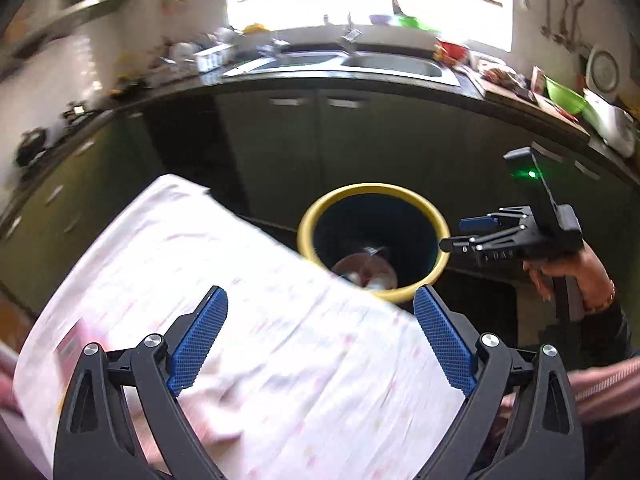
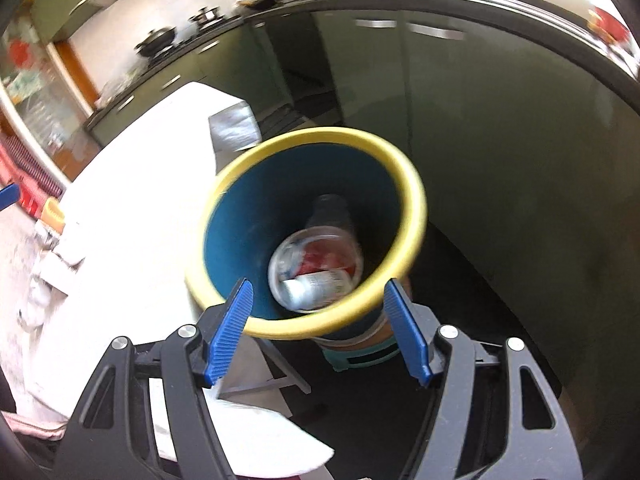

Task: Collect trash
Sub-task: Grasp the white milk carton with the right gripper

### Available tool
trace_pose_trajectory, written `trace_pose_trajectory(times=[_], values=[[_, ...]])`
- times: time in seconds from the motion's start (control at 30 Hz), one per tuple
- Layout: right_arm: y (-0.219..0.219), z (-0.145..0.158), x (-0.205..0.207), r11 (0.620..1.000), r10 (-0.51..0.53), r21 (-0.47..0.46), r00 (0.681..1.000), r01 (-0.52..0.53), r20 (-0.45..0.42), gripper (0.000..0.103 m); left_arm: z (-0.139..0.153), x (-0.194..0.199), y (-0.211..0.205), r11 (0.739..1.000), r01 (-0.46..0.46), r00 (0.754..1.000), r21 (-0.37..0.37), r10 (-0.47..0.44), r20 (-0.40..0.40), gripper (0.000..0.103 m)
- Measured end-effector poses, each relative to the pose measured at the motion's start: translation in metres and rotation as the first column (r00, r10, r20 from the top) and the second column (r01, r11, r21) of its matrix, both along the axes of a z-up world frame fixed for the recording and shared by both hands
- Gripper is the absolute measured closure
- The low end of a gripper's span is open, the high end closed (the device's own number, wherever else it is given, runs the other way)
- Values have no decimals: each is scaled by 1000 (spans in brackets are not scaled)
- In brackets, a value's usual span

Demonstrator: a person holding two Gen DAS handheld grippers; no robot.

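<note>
Yellow-rimmed and blue inside, the bin [image 2: 304, 236] stands beside the cloth-covered worktop [image 2: 132, 200], just off its near corner. Trash lies at its bottom: a clear bottle [image 2: 330, 216] with its long axis running up the far wall, neck away from the right wrist camera, and a clear cup [image 2: 316, 272] with red and white wrappers inside. The bin mouth is open and unobstructed. Dark floor and green cabinets [image 1: 360, 140] lie beyond it. The left tongs [image 1: 320, 340] hang over the worktop edge, spread wide, nothing between them. The right tongs [image 2: 320, 328] are over the bin's near rim, apart and empty.
</note>
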State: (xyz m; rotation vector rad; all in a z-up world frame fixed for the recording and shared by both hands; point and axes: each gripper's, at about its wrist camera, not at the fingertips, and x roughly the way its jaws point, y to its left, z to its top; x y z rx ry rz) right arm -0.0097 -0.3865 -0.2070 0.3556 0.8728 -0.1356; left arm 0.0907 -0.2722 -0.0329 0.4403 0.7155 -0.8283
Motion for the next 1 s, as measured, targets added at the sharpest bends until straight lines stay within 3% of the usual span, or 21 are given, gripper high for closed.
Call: trace_pose_trajectory(times=[0.23, 0.4, 0.57, 0.73, 0.87, 1.0], values=[[90, 18, 40, 976, 214, -41, 977, -213, 9, 38, -2, -42, 113, 986, -164, 983, 14, 163, 80, 7], [160, 32, 67, 918, 392, -72, 920, -390, 16, 38, -6, -61, 179, 968, -250, 965, -26, 251, 75, 6], [227, 53, 92, 806, 583, -142, 812, -575, 27, 38, -10, -73, 229, 946, -319, 943, -64, 323, 81, 5], [279, 65, 111, 641, 749, -256, 662, -724, 4, 39, -16, -79, 261, 927, -364, 927, -96, 370, 57, 5], [305, 60, 127, 529, 821, -296, 568, -795, -59, 39, -23, -78, 269, 916, -386, 920, -111, 392, 30, 5], [319, 53, 134, 446, 860, -305, 497, -841, -114, 49, -29, -75, 272, 912, -394, 917, -116, 398, 13, 5]])
